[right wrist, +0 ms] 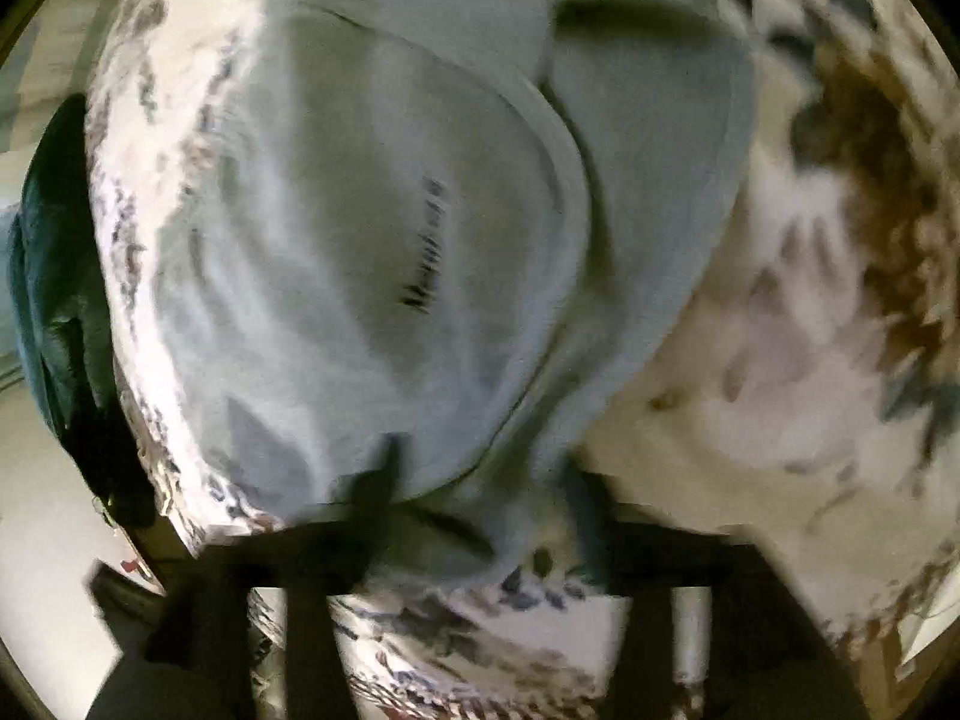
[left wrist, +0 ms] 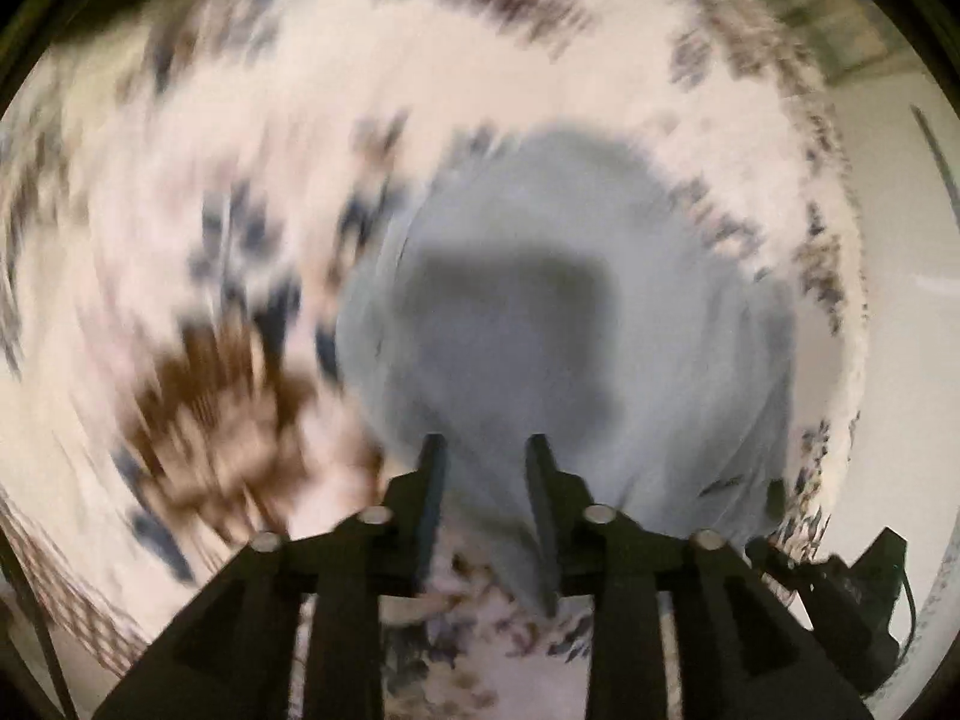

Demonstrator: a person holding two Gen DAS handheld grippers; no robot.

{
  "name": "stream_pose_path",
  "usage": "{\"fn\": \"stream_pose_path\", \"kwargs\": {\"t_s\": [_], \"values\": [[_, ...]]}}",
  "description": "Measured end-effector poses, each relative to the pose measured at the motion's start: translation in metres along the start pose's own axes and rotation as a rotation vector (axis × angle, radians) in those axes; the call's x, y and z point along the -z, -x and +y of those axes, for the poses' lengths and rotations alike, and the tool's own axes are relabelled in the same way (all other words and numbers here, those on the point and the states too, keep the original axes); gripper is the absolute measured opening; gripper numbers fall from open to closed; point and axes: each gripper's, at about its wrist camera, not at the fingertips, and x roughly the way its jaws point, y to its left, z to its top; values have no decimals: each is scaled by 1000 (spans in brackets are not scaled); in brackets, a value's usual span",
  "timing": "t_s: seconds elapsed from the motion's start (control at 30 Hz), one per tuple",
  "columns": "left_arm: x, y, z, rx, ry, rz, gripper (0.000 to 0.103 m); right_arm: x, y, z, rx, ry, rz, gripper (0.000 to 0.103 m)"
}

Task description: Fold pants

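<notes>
Floral-printed cloth (left wrist: 180, 240) covers the worktop; pale blue pants (right wrist: 372, 228) lie near its edge. Left gripper (left wrist: 487, 450) pinches their fabric for folding; right gripper (right wrist: 480, 468) blurred, cannot tell.

A white cloth (left wrist: 180, 192) printed with blurred brown and dark blue patterns covers the surface in both views. Off its left edge in the right wrist view hangs a dark green object (right wrist: 54, 276), too blurred to identify, against a pale floor (right wrist: 48, 570).
</notes>
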Motion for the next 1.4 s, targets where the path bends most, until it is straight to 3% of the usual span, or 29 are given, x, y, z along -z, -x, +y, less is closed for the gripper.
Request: {"fn": "stream_pose_path", "kwargs": {"t_s": [0.13, 0.23, 0.3, 0.4, 0.47, 0.53, 0.7, 0.83, 0.87, 0.9, 0.93, 1.03, 1.07, 1.1, 1.17, 1.23, 1.3, 1.37, 1.4], "values": [[-62, 14, -8, -17, -109, -47, 39, -7, 37, 46, 25, 75, -35, 75], [-117, -19, -23, -94, -205, -68, 39, -38, 46, 85, 62, 123, -71, 76], [-148, -55, -35, -111, -258, -11, 39, -66, 60, 91, 82, 147, -98, 76], [-177, -112, -51, -128, -317, 84, 39, -127, 47, 115, 118, 179, -138, 76], [-186, -141, -62, -143, -364, 127, 39, -170, 31, 126, 192, 211, -146, 76], [-190, -160, -66, -163, -390, 152, 39, -203, 13, 126, 260, 224, -135, 76], [-185, -187, -63, -164, -448, 217, 41, -250, -22, 113, 293, 205, -24, 76], [-177, -190, -58, -136, -472, 226, 40, -262, -31, 100, 248, 247, 22, 75], [-175, -189, -57, -141, -475, 212, 35, -262, -30, 100, 225, 272, 27, 72], [-172, -187, -58, -174, -493, 184, 14, -261, -27, 99, 204, 298, 24, 58], [-168, -182, -58, -205, -517, 157, 7, -260, -25, 100, 200, 319, 24, 42], [-158, -163, -57, -266, -560, 38, 3, -250, -8, 106, 192, 415, -3, 17], [-159, -159, -51, -310, -546, 7, 2, -249, -3, 107, 197, 436, -11, 15], [-163, -160, -42, -341, -520, -7, 2, -250, 4, 104, 206, 442, -29, 13], [-173, -172, -16, -397, -445, 39, 2, -256, 15, 86, 236, 383, -88, 13], [-171, -172, -9, -344, -423, 72, 6, -266, 14, 64, 216, 278, -76, 13], [-161, -157, -12, -319, -458, 52, 6, -266, 10, 60, 173, 279, -18, 14], [-151, -144, -17, -275, -503, 58, 8, -260, 19, 65, 153, 334, 3, 19], [-141, -140, -23, -286, -525, 48, 12, -257, 25, 66, 128, 352, 6, 33]]}}
